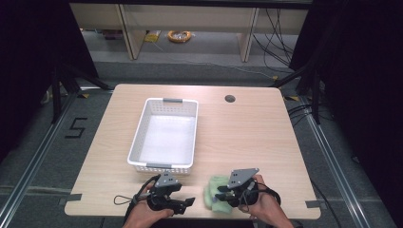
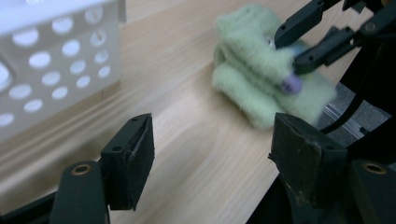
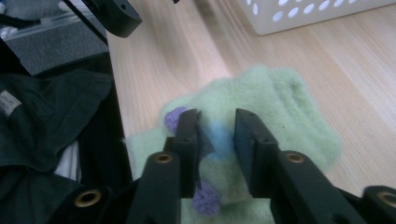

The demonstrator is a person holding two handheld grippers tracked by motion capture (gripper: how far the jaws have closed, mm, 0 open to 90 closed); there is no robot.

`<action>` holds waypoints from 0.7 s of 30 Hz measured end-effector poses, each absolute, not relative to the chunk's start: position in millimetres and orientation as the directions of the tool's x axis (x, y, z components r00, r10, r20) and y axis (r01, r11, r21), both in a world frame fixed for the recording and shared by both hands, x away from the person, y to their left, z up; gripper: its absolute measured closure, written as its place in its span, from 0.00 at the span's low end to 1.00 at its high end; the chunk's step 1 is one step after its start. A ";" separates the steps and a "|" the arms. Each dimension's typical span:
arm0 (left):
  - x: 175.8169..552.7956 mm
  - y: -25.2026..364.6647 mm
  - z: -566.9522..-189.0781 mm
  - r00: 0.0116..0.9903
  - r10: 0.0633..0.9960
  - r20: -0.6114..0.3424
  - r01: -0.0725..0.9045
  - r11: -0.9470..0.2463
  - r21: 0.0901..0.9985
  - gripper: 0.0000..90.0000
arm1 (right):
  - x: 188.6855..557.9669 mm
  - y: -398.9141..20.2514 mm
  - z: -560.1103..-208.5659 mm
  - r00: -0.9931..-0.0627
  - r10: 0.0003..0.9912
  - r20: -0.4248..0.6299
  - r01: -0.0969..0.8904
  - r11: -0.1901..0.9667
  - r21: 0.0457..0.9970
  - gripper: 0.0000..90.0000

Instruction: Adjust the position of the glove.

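I'm watching the right gripper [image 1: 221,195] down at the near edge of the table [image 1: 247,133], right of centre, its jaws set a narrow gap apart over a folded green fleece cloth [image 1: 215,192]. In the right gripper view the two black jaws straddle a blue patch on the cloth [image 3: 261,107] (there are purple dots on it too), but I can't tell whether the pads actually press the fabric. The cloth lies flat on the wood, just right of the left gripper [image 1: 187,203] and nearer to me than the white perforated basket [image 1: 165,134]. The left gripper sits low at the near edge, jaws wide with nothing but bare table between them, pointing towards the cloth. The basket stands left of centre.
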State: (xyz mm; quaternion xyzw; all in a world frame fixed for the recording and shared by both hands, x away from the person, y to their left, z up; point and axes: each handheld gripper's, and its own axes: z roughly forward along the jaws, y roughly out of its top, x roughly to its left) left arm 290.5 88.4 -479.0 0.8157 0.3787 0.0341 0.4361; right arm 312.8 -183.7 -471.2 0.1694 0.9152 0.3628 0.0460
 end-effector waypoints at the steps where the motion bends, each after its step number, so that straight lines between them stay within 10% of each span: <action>1: 292.1 87.6 -476.3 0.722 0.640 -0.265 0.581 -0.351 0.735 0.34 | 310.2 -185.0 -469.0 -0.935 0.354 0.035 0.280 0.671 0.686 0.72; 21: 344.7 22.3 -456.9 0.811 0.539 -0.227 0.510 -0.463 0.724 0.48 | 270.9 -204.7 -471.7 -0.835 0.538 0.117 0.486 0.620 0.616 0.56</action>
